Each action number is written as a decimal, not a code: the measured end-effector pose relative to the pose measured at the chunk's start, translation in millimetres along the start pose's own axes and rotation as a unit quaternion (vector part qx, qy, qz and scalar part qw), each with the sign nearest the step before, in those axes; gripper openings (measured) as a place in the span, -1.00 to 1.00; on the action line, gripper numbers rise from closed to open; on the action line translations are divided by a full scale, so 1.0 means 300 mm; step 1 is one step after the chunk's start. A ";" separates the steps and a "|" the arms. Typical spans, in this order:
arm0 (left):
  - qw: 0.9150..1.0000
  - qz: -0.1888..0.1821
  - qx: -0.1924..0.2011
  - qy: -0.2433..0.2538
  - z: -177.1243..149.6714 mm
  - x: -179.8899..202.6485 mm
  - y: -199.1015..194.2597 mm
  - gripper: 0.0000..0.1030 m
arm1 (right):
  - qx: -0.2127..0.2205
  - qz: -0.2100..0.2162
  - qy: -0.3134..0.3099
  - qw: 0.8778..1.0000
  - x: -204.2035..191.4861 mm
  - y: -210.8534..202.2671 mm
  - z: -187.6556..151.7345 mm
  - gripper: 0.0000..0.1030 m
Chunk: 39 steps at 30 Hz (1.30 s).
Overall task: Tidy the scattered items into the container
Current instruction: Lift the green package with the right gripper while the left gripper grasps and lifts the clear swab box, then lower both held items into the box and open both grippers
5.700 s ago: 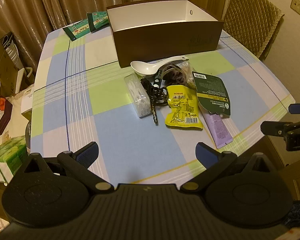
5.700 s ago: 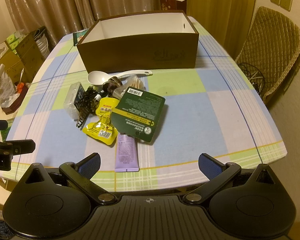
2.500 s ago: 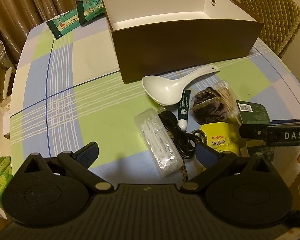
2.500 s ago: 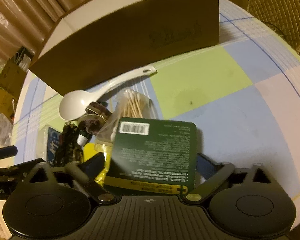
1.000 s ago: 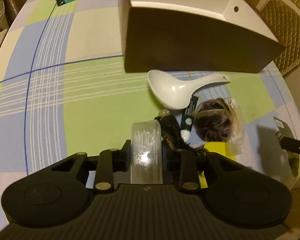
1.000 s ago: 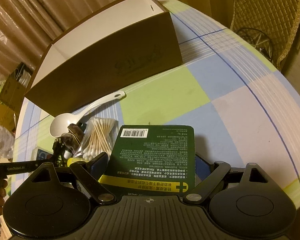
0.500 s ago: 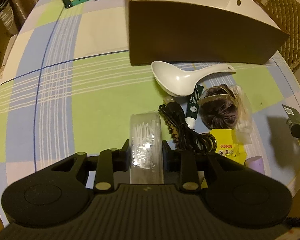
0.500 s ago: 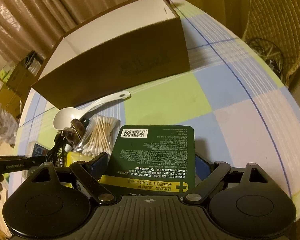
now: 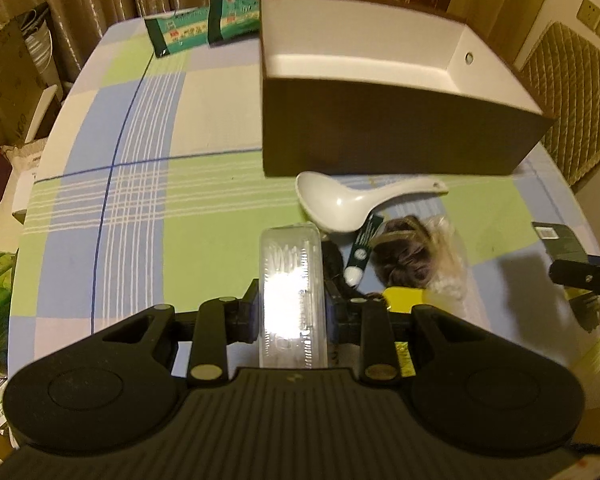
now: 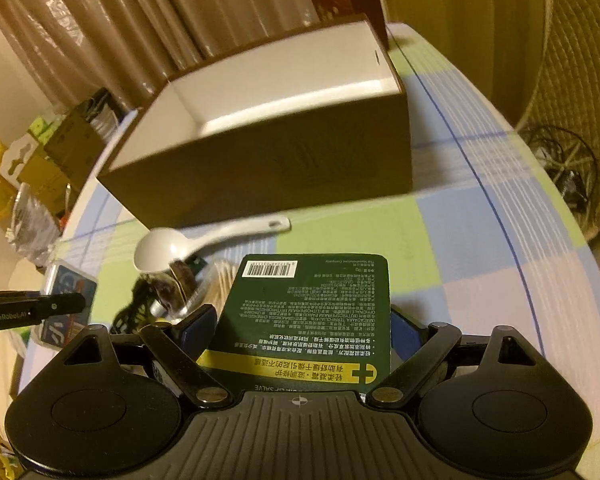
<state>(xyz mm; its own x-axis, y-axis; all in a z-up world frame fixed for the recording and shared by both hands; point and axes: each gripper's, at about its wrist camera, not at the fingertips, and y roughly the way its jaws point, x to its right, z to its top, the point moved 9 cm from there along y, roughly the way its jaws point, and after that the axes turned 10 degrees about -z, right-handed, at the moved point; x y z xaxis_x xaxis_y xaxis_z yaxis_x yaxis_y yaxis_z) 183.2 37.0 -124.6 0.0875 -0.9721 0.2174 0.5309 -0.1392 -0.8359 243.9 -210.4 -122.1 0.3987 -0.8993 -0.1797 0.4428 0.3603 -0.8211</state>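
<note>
On the far half of the checked table (image 9: pixel 148 216) stands the brown box (image 9: pixel 380 132), its white inside bare. Open cloth spreads to its left, two green packets (image 9: pixel 204 24) at the far edge. Near its front wall lie a white spoon (image 9: pixel 340 204), a bagged dark bundle (image 9: pixel 408 256) and a yellow pouch (image 9: pixel 404 294). Raised above the cloth, the left gripper (image 9: pixel 292 312) is clamped on a clear plastic case (image 9: pixel 291 280); the right gripper (image 10: pixel 300 328) holds a dark green packet (image 10: pixel 312 312) between wide-set fingers.
</note>
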 end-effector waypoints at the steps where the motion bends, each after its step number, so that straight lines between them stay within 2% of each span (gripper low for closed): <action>1: 1.000 -0.004 0.004 0.001 0.009 0.011 -0.005 -0.51 | 0.004 0.004 -0.002 1.000 0.000 -0.005 0.016 0.67; 13: 0.998 -0.037 0.046 0.023 0.184 0.121 -0.032 -0.51 | 0.041 0.048 0.011 0.998 0.009 -0.045 0.233 0.67; 20: 0.995 -0.052 0.072 0.036 0.347 0.160 -0.031 -0.51 | 0.065 0.069 0.011 0.995 0.000 -0.035 0.395 0.67; 28: 0.993 -0.071 0.085 0.049 0.547 0.216 0.012 -0.51 | 0.087 0.070 -0.004 0.994 -0.026 0.048 0.592 0.67; 33: 0.993 -0.079 0.079 0.045 0.643 0.231 0.080 -0.51 | 0.082 0.057 -0.016 0.995 -0.032 0.135 0.659 0.67; 39: 0.994 -0.076 0.058 0.048 0.700 0.250 0.192 -0.51 | 0.059 0.034 -0.036 0.997 -0.030 0.255 0.690 0.67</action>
<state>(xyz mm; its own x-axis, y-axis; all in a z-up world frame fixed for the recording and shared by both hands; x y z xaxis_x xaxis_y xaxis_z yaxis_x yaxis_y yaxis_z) 397.4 -4.2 -50.6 -0.0800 -0.9558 0.2829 0.6260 -0.2690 -0.7319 440.4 -123.4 -71.3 0.4859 -0.8531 -0.1902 0.5030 0.4509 -0.7374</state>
